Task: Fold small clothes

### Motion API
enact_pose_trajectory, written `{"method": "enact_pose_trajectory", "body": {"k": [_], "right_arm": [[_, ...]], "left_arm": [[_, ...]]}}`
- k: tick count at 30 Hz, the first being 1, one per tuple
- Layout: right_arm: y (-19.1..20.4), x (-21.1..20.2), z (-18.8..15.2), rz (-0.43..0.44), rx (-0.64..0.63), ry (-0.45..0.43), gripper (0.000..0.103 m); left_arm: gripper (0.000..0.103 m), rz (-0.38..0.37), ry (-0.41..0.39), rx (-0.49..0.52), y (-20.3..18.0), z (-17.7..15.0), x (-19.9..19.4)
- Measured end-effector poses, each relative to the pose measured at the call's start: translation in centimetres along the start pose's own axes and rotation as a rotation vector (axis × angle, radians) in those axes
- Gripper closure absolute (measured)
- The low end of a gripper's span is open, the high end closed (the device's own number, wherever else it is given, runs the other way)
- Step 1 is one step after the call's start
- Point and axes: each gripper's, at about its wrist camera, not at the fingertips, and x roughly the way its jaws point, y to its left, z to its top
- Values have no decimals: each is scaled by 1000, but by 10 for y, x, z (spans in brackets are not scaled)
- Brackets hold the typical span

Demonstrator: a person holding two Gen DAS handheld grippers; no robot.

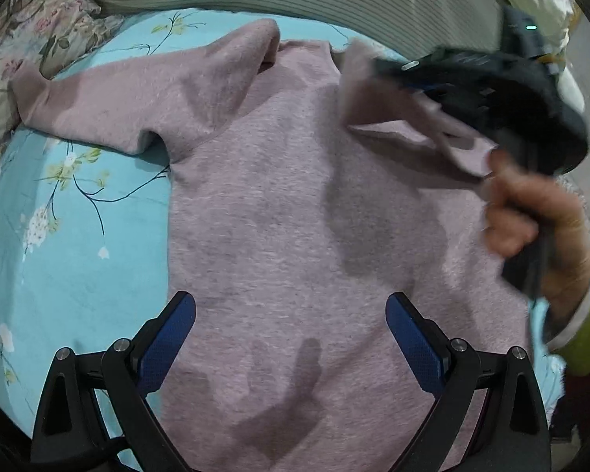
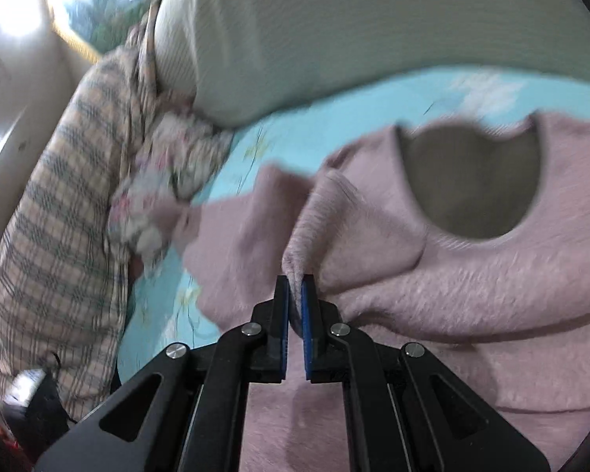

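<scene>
One pink sweater (image 1: 279, 212) spread on blue floral bed sheet (image 1: 78, 267), filling centre of left wrist frame. Two grippers. Left gripper (image 1: 291, 314): fingers wide apart, nothing between, hovering over sweater body, lower frame. Right gripper (image 2: 295, 287): fingers clamped on one fold of sweater, centre of right wrist frame. One striped pillow (image 2: 373, 39) upper frame

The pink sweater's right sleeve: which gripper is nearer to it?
Right. The right gripper is shut on the sleeve; the left gripper hovers open over the sweater's body.
</scene>
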Motion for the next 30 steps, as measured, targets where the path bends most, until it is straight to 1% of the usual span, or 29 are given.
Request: {"method": "enact_pose_trajectory", "body": {"k": [1, 2, 3, 4, 5, 6, 8, 9, 11, 12, 13, 16, 19, 22, 23, 24, 25, 26, 27, 28, 30], "right_arm": [[0, 9, -3, 14, 0, 35, 93], [-2, 17, -6, 27, 6, 79, 92], [-4, 24, -10, 31, 14, 127, 88], [-4, 28, -13, -5, 14, 164, 85], [-6, 25, -15, 2, 25, 177, 82], [-7, 20, -15, -1, 28, 168, 79], [-12, 0, -12, 1, 48, 138, 69], [-16, -9, -9, 4, 62, 121, 68], [-30, -34, -6, -15, 82, 85, 68], [-36, -45, -5, -28, 87, 70, 68], [-43, -57, -5, -47, 96, 54, 68], [-65, -92, -9, -95, 122, 19, 67], [-83, -119, -19, -155, 149, 2, 67], [-94, -138, -29, -197, 180, -12, 66], [-98, -144, -31, -207, 190, -21, 66], [-101, -148, -32, -213, 198, -28, 66], [-105, -153, -34, -222, 210, -40, 66], [-108, -156, -34, -228, 218, -47, 66], [-111, -160, -34, -237, 226, -59, 66], [-112, -163, -33, -243, 228, -67, 66], [-118, -175, -29, -283, 234, -106, 66]], "left_arm": [[5, -7, -3, 0, 3, 2, 0], [5, -17, -7, 0, 6, 5, 2], [5, -24, -9, 0, 8, 8, 4], [5, -35, -9, 1, 9, 13, 7], [5, -45, -9, 3, 10, 18, 10], [5, -56, -9, 8, 10, 25, 15], [5, -64, -12, 17, 11, 38, 24], [5, -71, -12, 23, 10, 47, 30], [5, -83, -8, 31, 8, 67, 43], [5, -87, -10, 40, 6, 83, 52], [5, -82, -14, 48, 5, 91, 57], [5, -71, -23, 76, 5, 132, 80], [6, -76, 19, 103, 10, 167, 112], [9, -116, 91, 153, 9, 187, 143], [14, -128, 103, 177, 6, 189, 148], [24, -143, 99, 197, 4, 190, 148], [53, -165, 98, 220, -1, 189, 147], [79, -167, 97, 234, -4, 187, 145], [91, -157, 89, 246, -7, 185, 142], [98, -149, 64, 249, -9, 182, 135], [98, -98, -23, 224, -5, 175, 113]]}}
